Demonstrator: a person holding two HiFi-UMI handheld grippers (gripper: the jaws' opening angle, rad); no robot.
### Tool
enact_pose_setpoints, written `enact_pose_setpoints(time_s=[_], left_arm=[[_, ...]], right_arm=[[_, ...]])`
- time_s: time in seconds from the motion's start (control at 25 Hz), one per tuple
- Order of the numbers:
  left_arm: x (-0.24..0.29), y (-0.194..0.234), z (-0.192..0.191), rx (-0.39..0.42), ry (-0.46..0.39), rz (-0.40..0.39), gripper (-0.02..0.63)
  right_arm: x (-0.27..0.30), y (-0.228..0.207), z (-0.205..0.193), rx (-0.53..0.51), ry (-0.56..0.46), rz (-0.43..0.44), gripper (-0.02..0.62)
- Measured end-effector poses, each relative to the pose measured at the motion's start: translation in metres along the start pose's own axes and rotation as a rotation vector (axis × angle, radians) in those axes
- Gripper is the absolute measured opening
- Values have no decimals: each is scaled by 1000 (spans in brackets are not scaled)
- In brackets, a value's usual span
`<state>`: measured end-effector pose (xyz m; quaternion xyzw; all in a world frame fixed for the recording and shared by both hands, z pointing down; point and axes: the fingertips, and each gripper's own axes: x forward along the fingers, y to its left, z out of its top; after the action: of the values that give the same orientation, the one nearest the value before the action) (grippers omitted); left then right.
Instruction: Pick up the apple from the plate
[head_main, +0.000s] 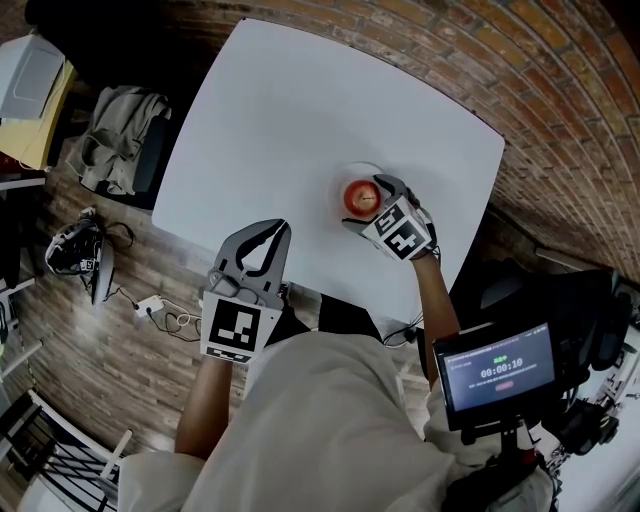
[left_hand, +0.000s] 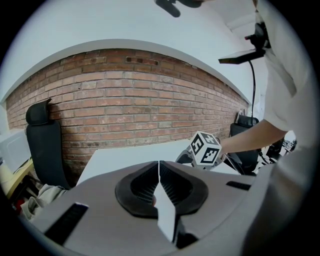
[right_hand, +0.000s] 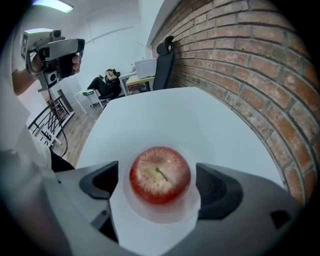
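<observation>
A red apple (head_main: 361, 197) (right_hand: 160, 175) sits stem up on a small white plate (head_main: 352, 170) (right_hand: 165, 212) toward the right side of the white table (head_main: 300, 110). My right gripper (head_main: 368, 203) (right_hand: 160, 182) points steeply down over it and is open. Its two dark pads (right_hand: 212, 187) flank the apple, with a thin gap showing on each side. My left gripper (head_main: 268, 228) (left_hand: 159, 167) hovers at the table's near edge, well left of the plate. Its jaws are shut with nothing between them.
A brick wall (left_hand: 140, 95) runs behind the table's far side. A black chair (left_hand: 45, 145) with clothing heaped on it (head_main: 120, 135) stands at the table's left. Cables and gear (head_main: 80, 255) lie on the wooden floor. A small timer screen (head_main: 497, 370) is at lower right.
</observation>
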<state>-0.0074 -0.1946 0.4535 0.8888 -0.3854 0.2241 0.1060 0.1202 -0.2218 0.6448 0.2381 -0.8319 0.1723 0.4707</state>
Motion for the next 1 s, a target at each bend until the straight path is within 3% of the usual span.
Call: enact_pose_setpoints(time_s=[0.72,1.0], left_arm=[[-3,2,-3,-9,8,-1,8],[-3,3,-4,-17,9,-3,8]], right_arm=[[11,1,-1,-6,-7,-26,460],[12,-3,-8,-84,49,-70,459]])
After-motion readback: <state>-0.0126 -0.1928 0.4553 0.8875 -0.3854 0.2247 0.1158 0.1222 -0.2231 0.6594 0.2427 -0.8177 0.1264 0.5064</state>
